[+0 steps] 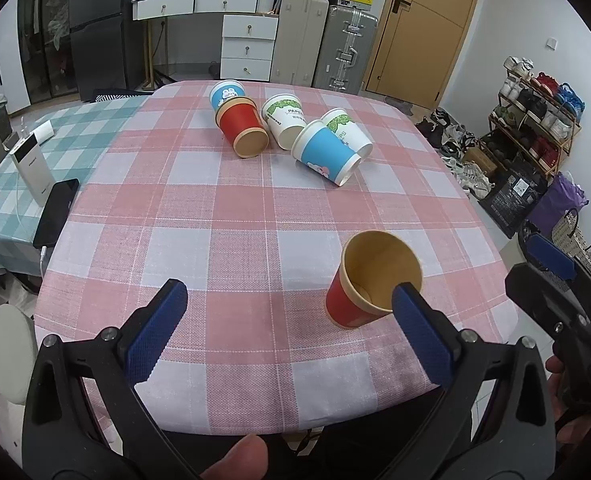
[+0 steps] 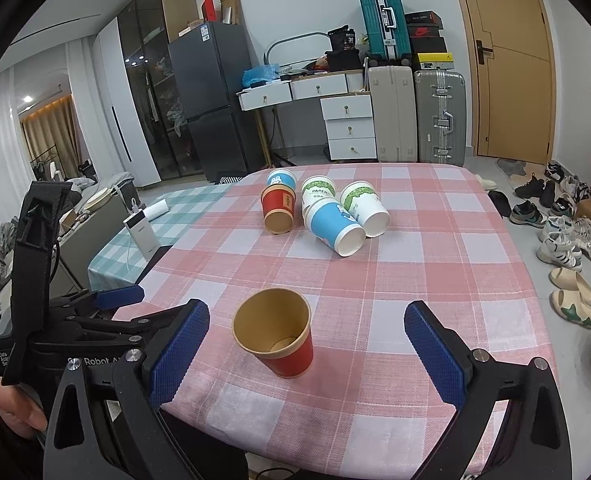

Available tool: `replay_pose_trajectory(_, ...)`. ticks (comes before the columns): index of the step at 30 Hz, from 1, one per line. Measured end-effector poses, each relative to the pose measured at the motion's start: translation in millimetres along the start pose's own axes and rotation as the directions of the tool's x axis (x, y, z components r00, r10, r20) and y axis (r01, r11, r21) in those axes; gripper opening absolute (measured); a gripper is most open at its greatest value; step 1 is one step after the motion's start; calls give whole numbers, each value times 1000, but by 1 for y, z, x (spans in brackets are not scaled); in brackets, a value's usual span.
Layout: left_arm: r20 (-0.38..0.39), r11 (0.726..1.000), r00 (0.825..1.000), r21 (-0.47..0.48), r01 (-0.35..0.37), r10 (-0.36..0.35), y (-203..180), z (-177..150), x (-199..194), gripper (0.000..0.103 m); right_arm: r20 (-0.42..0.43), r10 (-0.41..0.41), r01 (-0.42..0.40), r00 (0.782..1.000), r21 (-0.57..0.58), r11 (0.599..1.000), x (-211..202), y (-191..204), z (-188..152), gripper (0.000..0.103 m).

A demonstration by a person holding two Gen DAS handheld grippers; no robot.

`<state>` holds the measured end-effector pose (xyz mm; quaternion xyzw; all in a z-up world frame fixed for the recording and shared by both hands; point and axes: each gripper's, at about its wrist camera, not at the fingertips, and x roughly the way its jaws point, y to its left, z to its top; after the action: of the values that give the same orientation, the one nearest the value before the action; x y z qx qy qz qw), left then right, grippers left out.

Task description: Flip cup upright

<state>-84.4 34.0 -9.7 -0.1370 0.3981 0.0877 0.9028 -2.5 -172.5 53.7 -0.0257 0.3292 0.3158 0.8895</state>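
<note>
Red cup point(image 2: 277, 330) upright on bench point(image 2: 435, 256), free. Both jaws apart, empty. Light thin paper, crushable: grip mid-wall, gently.

Left wrist view: low over near table edge point(image 1: 255, 420), facing far wall. Right wrist view: same edge, further right, facing likewise. Shared: upright red cup point(image 1: 369, 280) point(image 2: 279, 332) close, toppled cups point(image 1: 295, 128) point(image 2: 323, 210) beyond
</note>
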Motion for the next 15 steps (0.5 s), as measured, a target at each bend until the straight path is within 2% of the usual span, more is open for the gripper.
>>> replay_pose_trajectory(15,-5,1000,1000,5,-7,7,0,0,2,102,-1,-2,2,1000,6,1000,1,0,0,100)
